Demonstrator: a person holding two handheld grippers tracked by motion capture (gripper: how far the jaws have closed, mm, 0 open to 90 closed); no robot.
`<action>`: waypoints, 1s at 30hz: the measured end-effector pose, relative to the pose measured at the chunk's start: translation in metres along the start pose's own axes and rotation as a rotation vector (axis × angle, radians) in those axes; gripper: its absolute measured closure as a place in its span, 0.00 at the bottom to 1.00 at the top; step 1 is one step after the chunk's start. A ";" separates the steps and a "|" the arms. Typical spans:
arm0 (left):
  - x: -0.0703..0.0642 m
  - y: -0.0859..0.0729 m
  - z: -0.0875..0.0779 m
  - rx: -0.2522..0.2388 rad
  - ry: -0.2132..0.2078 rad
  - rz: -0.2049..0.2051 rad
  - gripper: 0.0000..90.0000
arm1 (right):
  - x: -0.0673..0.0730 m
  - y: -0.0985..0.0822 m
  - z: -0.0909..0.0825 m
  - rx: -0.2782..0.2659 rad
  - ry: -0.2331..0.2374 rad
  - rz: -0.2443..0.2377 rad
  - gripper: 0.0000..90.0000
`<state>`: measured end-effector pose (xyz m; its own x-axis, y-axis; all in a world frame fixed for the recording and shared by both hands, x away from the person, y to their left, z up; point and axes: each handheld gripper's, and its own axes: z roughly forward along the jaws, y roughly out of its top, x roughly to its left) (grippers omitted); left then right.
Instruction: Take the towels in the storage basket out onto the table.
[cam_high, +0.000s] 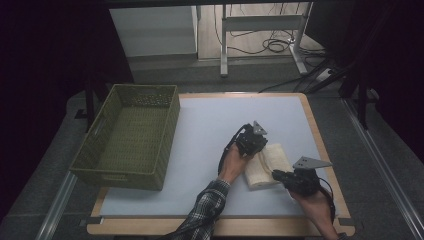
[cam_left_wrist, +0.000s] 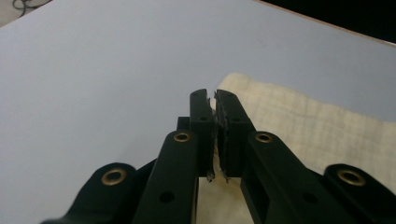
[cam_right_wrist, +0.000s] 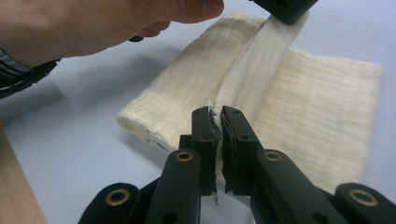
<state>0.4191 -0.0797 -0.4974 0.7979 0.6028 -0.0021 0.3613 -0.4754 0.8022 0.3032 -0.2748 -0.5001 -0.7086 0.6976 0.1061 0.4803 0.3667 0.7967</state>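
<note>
Lying folded on the table (cam_high: 200, 130), the cream ribbed towel (cam_right_wrist: 299, 102) has its lifted fold pinched by both claws.

Only the basket (cam_high: 127, 137) blocks the table's (cam_high: 210, 125) left side.
</note>
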 end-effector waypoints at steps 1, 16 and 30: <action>0.000 0.002 0.001 0.004 -0.001 0.007 0.96 | -0.002 -0.001 -0.001 0.000 -0.007 0.001 0.94; -0.006 0.011 0.018 -0.032 -0.019 -0.047 0.72 | -0.024 -0.014 -0.005 0.018 -0.064 0.034 0.90; 0.020 -0.010 -0.019 -0.020 0.053 -0.062 0.43 | -0.046 -0.022 -0.041 0.023 -0.208 0.047 0.74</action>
<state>0.4224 -0.0509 -0.4943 0.7475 0.6639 -0.0215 0.3991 -0.4230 0.8135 0.3043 -0.3405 -0.4978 -0.5640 0.8256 0.0155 0.5236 0.3430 0.7799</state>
